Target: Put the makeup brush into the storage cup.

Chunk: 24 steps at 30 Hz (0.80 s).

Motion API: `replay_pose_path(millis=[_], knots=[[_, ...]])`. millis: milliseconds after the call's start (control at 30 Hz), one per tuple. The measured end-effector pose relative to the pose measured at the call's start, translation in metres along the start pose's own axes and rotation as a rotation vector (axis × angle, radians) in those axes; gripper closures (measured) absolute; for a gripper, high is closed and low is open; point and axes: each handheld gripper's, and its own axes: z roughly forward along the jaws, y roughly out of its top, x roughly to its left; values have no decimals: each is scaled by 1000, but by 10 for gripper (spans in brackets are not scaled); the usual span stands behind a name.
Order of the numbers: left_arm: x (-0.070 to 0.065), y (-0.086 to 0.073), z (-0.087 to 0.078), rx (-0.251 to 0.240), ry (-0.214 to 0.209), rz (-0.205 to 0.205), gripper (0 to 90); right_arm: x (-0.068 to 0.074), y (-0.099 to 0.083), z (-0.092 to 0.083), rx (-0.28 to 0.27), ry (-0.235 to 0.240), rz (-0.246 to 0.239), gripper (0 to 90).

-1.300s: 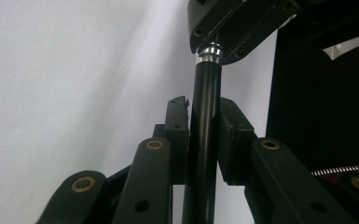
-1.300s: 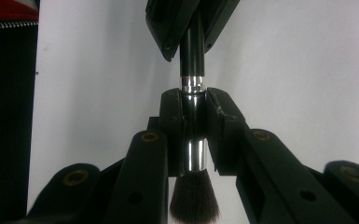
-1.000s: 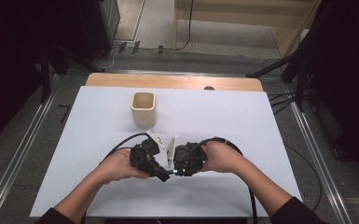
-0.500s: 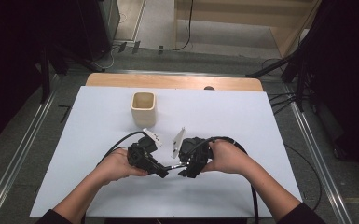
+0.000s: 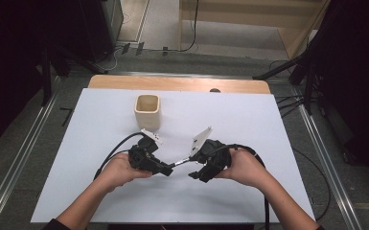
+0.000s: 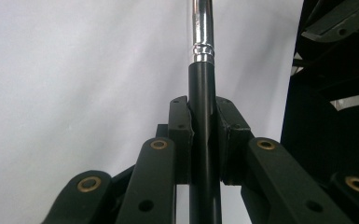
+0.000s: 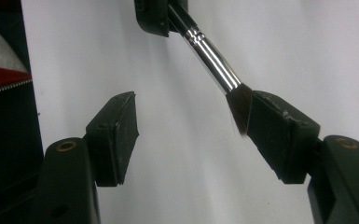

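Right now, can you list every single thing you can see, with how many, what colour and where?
Slim brush with black handle, silver metal collar and dark bristles: one, black and silver, between the two grippers above the near middle of the table; handle clamped in the left gripper, bristles against one pad of the right gripper.
Square cream cup: one, cream, upright on the far middle of the table.
White table top: one, white, with a wooden strip along its far edge.
Left gripper: one, black, shut on the brush handle.
Right gripper: one, black, jaws open, just been opening.
Hands: two, left hand and right hand, each holding a gripper.
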Motion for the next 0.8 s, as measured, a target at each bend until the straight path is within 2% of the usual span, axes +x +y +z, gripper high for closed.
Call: replay_pose_path(millis=[67, 167, 200, 400, 433, 600, 800], knots=[[-1, 0, -1, -21, 12, 6, 796, -1, -3, -1, -10, -8, 28, 344], [0, -2, -4, -53, 24, -11, 796, -1, -8, -3, -33, -30, 69, 337], [0, -3, -5, -68, 31, -17, 796, -2, -10, -3, -45, -41, 67, 332], [3, -10, -8, -136, 51, -63, 796, -1, -24, -8, -109, -74, 202, 330], [2, -10, -8, -146, 52, -65, 795, -1, -27, -8, -126, -83, 244, 331], [0, -14, -7, -203, 58, -87, 795, 2, -35, -8, -179, -81, 358, 335], [-7, -19, -3, -272, 85, -114, 796, 5, -42, -6, -223, -86, 467, 338]])
